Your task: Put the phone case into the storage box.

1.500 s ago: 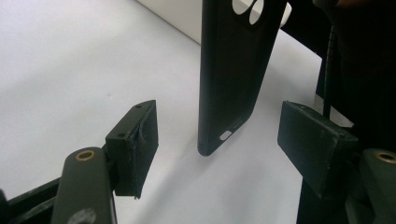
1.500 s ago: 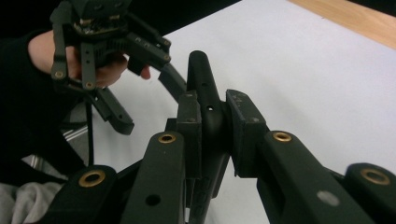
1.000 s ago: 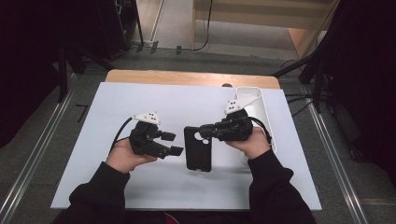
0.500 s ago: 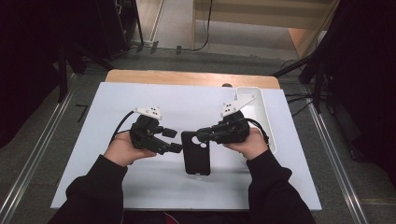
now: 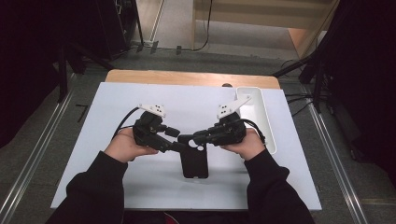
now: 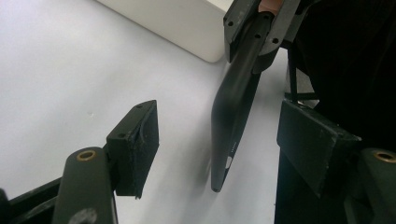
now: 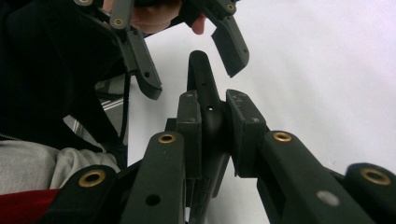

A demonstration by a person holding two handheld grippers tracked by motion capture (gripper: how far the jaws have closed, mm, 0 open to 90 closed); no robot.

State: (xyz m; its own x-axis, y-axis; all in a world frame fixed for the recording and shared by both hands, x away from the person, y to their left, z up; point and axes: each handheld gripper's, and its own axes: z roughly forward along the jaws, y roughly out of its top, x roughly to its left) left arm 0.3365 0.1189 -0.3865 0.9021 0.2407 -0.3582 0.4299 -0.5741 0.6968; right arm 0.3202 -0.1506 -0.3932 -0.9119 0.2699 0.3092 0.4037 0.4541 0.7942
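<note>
A flat black phone case is held edge-up over the white mat, tilted. My right gripper is shut on its far end; in the right gripper view both pads of that gripper squeeze the case. My left gripper comes in from the left and is open. In the left gripper view the case hangs between the spread jaws of my left gripper, touching neither pad, with the right gripper clamping its top. The right gripper view shows the open left gripper straddling the case's far tip.
A white oblong tray lies at the right edge of the white mat. Behind the mat runs the wooden table edge. The person's forearms in black sleeves enter from the bottom. Metal rails run along the floor on both sides.
The left gripper has moved right until its open jaws straddle the case. The right gripper has kept hold and drawn the case slightly nearer the person.
</note>
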